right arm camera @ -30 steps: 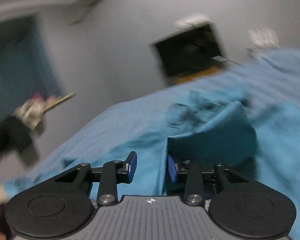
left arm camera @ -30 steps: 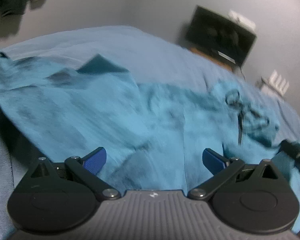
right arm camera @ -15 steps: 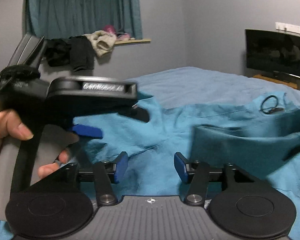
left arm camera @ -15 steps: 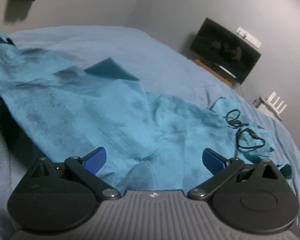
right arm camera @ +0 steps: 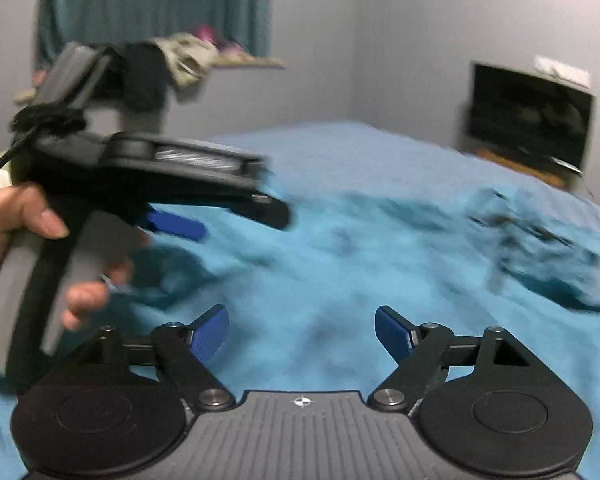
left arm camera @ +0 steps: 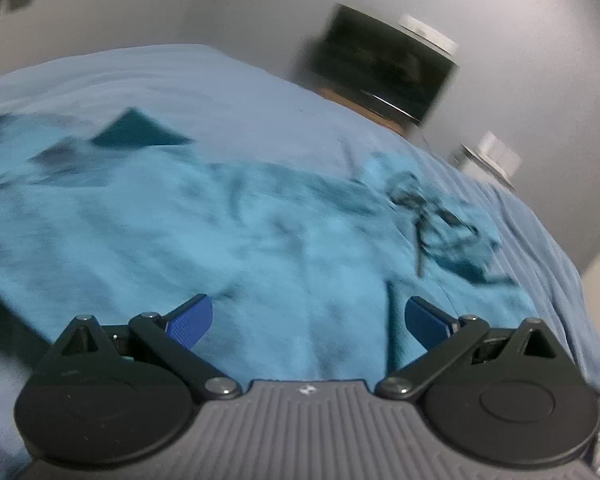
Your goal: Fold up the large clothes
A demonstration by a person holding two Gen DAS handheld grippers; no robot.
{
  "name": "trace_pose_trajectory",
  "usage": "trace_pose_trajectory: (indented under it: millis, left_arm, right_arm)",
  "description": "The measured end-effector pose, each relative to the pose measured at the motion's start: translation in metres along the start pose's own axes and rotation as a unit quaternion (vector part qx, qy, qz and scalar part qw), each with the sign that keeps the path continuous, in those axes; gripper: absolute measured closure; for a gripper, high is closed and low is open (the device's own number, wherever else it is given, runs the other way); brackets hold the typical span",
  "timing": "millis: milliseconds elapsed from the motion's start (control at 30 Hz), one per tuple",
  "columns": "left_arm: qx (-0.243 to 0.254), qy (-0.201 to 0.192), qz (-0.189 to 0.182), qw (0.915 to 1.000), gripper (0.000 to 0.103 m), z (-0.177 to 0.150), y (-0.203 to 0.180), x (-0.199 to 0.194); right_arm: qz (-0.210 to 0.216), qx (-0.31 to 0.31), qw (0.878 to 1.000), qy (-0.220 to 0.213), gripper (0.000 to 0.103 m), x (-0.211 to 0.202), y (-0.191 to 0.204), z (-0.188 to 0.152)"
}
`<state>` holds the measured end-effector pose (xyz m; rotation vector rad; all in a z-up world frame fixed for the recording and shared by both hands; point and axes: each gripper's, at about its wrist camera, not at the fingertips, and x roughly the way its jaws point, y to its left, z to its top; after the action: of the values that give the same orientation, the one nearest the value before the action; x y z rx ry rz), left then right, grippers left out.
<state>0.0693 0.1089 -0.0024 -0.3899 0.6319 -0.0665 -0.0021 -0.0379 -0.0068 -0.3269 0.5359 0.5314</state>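
A large teal garment (left arm camera: pixel 204 232) lies spread and rumpled on the bed, also in the right wrist view (right arm camera: pixel 340 264). A black drawstring (left arm camera: pixel 432 216) lies on its far right part. My left gripper (left arm camera: pixel 306 320) is open and empty just above the garment's near part. It also shows from the side in the right wrist view (right arm camera: pixel 172 224), held in a hand. My right gripper (right arm camera: pixel 300 332) is open and empty over the garment's middle. Both views are blurred.
The bed has a light blue cover (left arm camera: pixel 180 76). A dark TV (left arm camera: pixel 380 64) stands on a low stand by the grey wall. Clothes hang on a shelf (right arm camera: pixel 172 60) before a teal curtain (right arm camera: pixel 156 0).
My right gripper has let go of the garment fold and its jaws have opened wide. The garment now lies flatter. Both grippers are moving, so the views blur.
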Motion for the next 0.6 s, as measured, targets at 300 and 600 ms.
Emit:
trace_pose_trajectory:
  millis: [300,600]
  left_arm:
    - [0.189,0.071,-0.063,0.9775,0.000,-0.047,-0.078,0.017]
    - [0.442,0.014,-0.034,0.8961,0.019,-0.122,-0.169,0.034]
  right_arm:
    - [-0.144,0.095,0.981,0.086,0.017,-0.089,-0.085,-0.055]
    - [-0.177,0.266,0.945,0.074,0.016,-0.083,-0.143,-0.088]
